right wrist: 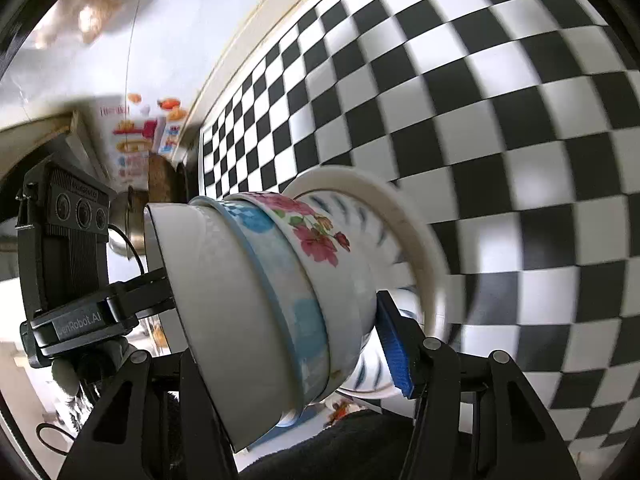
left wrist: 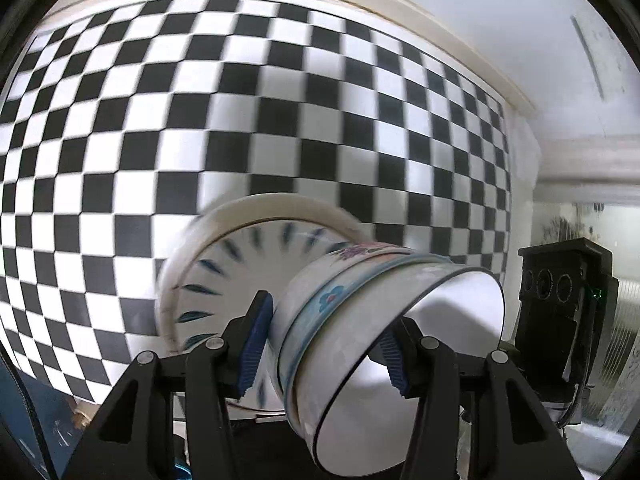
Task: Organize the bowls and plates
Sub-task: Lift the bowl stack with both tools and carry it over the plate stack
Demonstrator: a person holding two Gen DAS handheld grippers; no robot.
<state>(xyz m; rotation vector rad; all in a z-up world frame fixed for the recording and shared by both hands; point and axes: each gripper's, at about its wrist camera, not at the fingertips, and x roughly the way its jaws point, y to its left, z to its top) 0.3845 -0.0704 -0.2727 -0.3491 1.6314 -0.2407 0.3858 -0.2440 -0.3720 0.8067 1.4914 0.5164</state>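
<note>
A stack of nested bowls (left wrist: 360, 320) lies between both grippers: a plain white bowl with a dark rim, a blue-flowered bowl (right wrist: 276, 280) and a pink-flowered bowl (right wrist: 320, 236). Under them sit a white plate with blue dashes (left wrist: 224, 264) and a thicker white plate (right wrist: 404, 216). My left gripper (left wrist: 324, 344) is shut on the stack, one blue pad outside, one inside the white bowl. My right gripper (right wrist: 280, 344) is shut on the stack from the opposite side; its left finger is hidden behind the bowls.
A black and white checkered cloth (left wrist: 280, 120) covers the table under the stack. The other gripper's black camera block shows at the right in the left wrist view (left wrist: 560, 300) and at the left in the right wrist view (right wrist: 68, 240). A colourful box (right wrist: 140, 136) stands beyond the table edge.
</note>
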